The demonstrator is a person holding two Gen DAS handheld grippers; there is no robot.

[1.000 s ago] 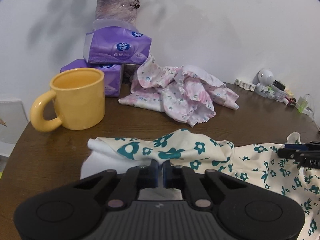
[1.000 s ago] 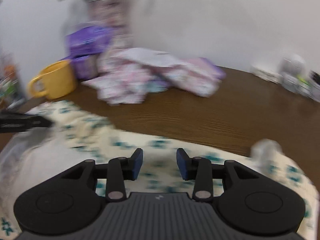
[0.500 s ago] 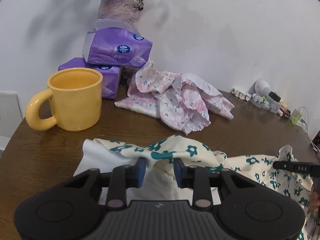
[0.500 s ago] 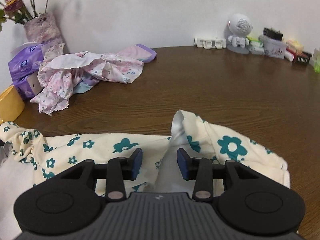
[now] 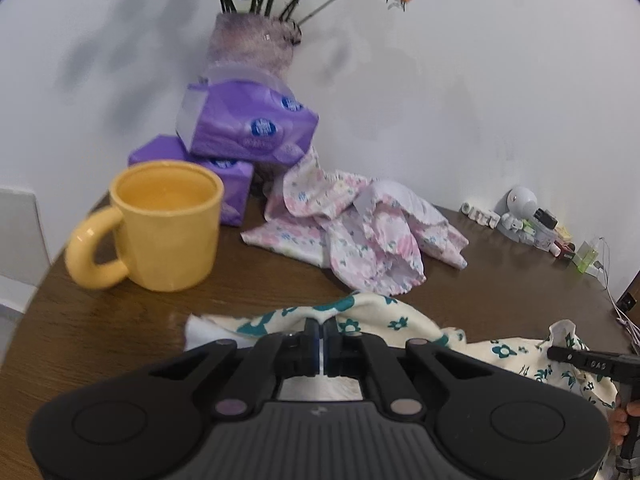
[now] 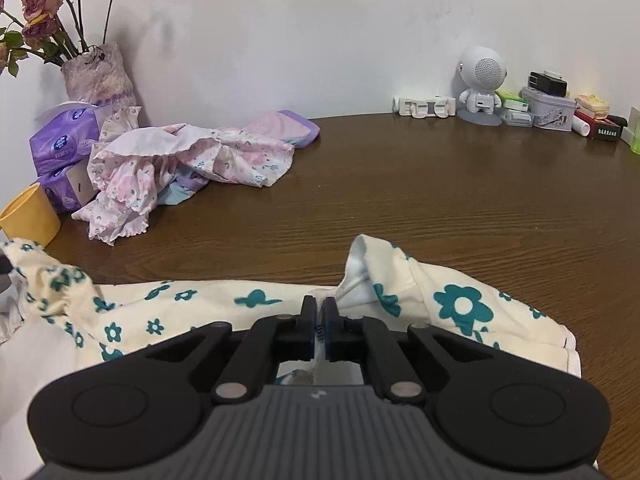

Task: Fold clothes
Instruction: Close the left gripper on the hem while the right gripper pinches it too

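Cream floral garment pinched by both tongs, "DAS" on right tongs

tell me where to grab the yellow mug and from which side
Take the yellow mug by its thick loop handle, coming in from the left of the left wrist view. It stands upright, the handle juts clear toward the table edge, and tissue packs crowd behind it.

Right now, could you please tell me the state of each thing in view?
Left tongs: shut on cream floral garment.
Right tongs: shut on the same garment.
Pink floral garment: crumpled, unfolded.
Yellow mug: upright.
Tissue packs: stacked.
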